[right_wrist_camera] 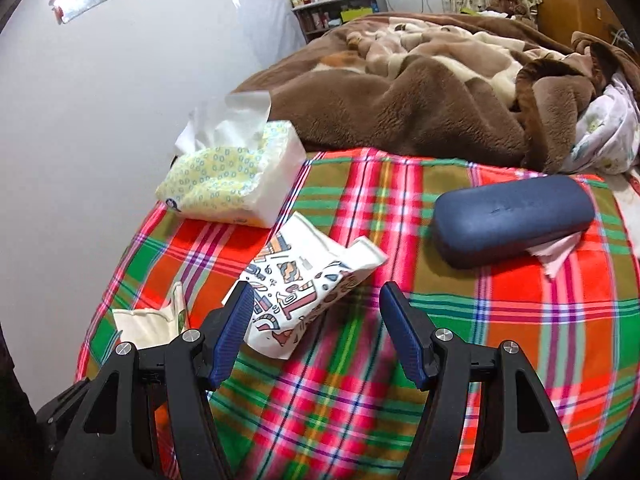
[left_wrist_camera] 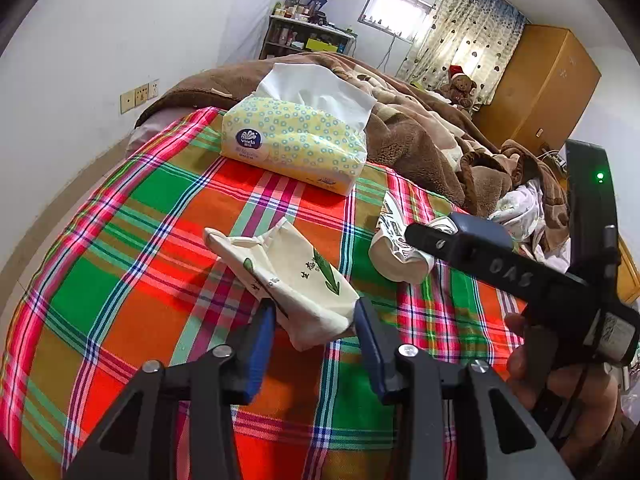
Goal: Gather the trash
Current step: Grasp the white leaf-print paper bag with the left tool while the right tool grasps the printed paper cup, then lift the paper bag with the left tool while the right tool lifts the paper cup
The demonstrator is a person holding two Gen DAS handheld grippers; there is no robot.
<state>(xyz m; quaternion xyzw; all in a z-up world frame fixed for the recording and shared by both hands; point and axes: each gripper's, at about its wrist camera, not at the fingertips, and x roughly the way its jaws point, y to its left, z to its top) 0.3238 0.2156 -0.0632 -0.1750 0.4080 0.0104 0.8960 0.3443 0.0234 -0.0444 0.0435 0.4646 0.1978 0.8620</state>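
On the plaid sheet (left_wrist_camera: 120,280) my left gripper (left_wrist_camera: 314,320) pinches the cream wrapper (left_wrist_camera: 296,280); right gripper (right_wrist_camera: 316,320) gapes beside the patterned wrapper (right_wrist_camera: 296,288)

Bright plaid bedsheet (right_wrist_camera: 520,320) in red, green and orange across the bed. Yellow soft tissue pack (left_wrist_camera: 294,142) on it, white sheet sticking up. Dark blue oval hard case (right_wrist_camera: 512,218) lying flat nearby. Rumpled brown fleece blanket (right_wrist_camera: 400,120) behind. Brown teddy bear (left_wrist_camera: 460,88) by the patterned curtain (left_wrist_camera: 468,36).
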